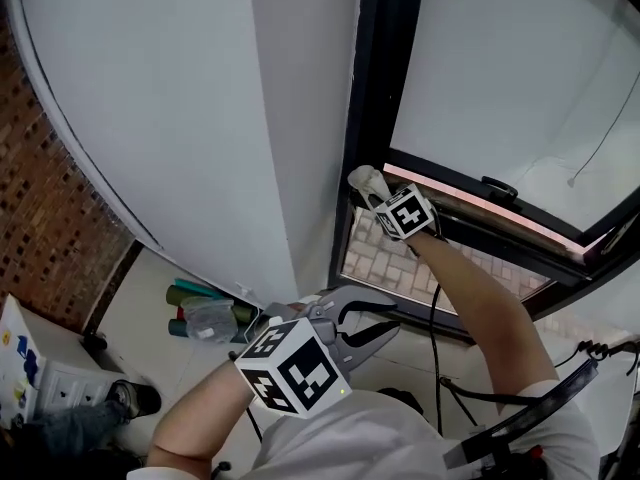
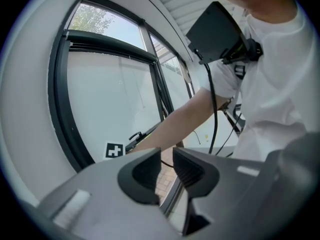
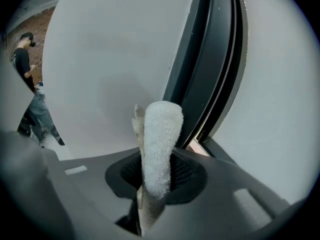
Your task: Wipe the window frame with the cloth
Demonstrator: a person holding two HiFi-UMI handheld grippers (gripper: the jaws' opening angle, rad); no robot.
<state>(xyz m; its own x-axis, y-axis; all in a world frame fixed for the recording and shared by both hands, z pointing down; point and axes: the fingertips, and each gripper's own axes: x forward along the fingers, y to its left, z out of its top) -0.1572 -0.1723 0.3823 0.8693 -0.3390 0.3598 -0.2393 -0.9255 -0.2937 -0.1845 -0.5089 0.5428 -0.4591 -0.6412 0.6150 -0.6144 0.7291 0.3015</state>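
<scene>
The right gripper [image 3: 157, 171] is clamping a rolled white cloth [image 3: 159, 144], fluffy terry stuff that's poking up past the fingertips. Its own view is showing that nicely, plus a second person [image 3: 22, 59] standing off by the brick. The head view is only giving a pale nub right at the lower left corner of the black window frame [image 1: 368, 88], and I can't tell if it's actually touching. The left gripper [image 2: 167, 166] is hanging low by the person's belly, well clear of the frame, jaws a narrow bit apart with nothing in them. The frame is looking smooth and dark. A plain white wall [image 1: 180, 98] is crowding its left edge, and there's more room rightward along the sash.
</scene>
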